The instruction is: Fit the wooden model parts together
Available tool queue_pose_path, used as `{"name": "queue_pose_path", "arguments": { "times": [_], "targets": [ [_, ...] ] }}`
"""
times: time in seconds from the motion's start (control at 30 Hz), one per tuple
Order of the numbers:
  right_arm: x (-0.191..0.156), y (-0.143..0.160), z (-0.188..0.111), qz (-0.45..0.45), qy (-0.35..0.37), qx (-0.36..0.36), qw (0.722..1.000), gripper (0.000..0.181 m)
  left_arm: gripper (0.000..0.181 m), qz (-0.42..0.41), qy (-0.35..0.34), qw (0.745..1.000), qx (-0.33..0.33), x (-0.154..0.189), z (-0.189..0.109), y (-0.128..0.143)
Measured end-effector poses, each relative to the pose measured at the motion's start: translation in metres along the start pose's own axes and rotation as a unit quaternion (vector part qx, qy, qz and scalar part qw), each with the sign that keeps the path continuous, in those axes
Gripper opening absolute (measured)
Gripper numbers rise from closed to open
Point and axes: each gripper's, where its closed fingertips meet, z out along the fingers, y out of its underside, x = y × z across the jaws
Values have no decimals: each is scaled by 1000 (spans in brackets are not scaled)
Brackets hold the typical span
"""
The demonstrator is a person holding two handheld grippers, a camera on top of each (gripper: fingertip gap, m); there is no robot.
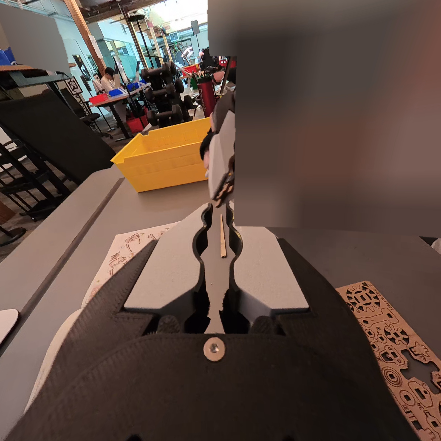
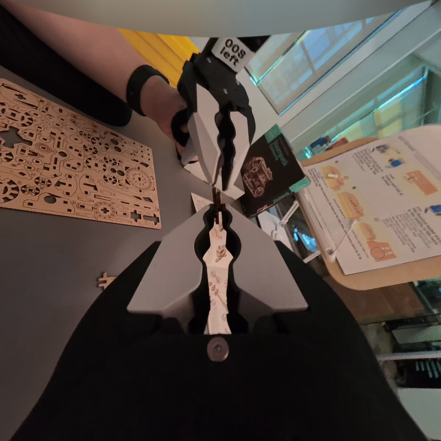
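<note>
My left gripper (image 1: 218, 207) is shut on a thin pale wooden strip (image 1: 222, 236), seen edge-on between its fingers. My right gripper (image 2: 216, 208) is shut on a small dark-notched wooden part (image 2: 217, 216) at its tips. The two grippers point at each other above the grey table (image 1: 155, 210), and their parts meet tip to tip. The right gripper (image 1: 218, 202) and its notched part (image 1: 224, 188) also show in the left wrist view. The left gripper (image 2: 213, 183) shows in the right wrist view, held by a hand with a black wristband (image 2: 145, 90).
A laser-cut wooden sheet (image 2: 71, 155) with several punched-out holes lies flat on the table; it also shows in the left wrist view (image 1: 393, 346). One loose wooden piece (image 2: 105, 280) lies near it. A paper instruction sheet (image 1: 124, 250) lies under the grippers. A yellow bin (image 1: 162, 155) and the black kit box (image 2: 269, 167) stand beyond. The tips of both grippers are at nearly the same place.
</note>
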Motion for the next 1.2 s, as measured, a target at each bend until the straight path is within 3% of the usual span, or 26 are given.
{"name": "queue_pose_path", "arguments": {
  "times": [0.37,0.53,0.63,0.73,0.87,1.0,1.2],
  "targets": [
    [2,9,4,-6,14,-14,1000,4,17,-36,-2,999,-9,-7,1,7],
    [7,7,1,43,8,8,999,4,22,-30,0,999,-18,-5,3,10],
    [7,11,-1,-13,22,-6,1000,4,24,-26,4,999,-27,-2,5,13],
    [-20,35,7,-96,-31,-65,993,4,27,-27,2,999,-47,-3,7,21],
    [-63,85,19,-162,-123,-178,963,4,28,-30,-3,998,-52,-8,5,25],
    [-78,95,19,-103,-174,-208,957,19,30,-42,-6,998,-48,-13,2,26],
    [-86,97,1,57,-249,-214,943,19,32,-55,-6,997,-54,-17,1,31]
  ]
}}
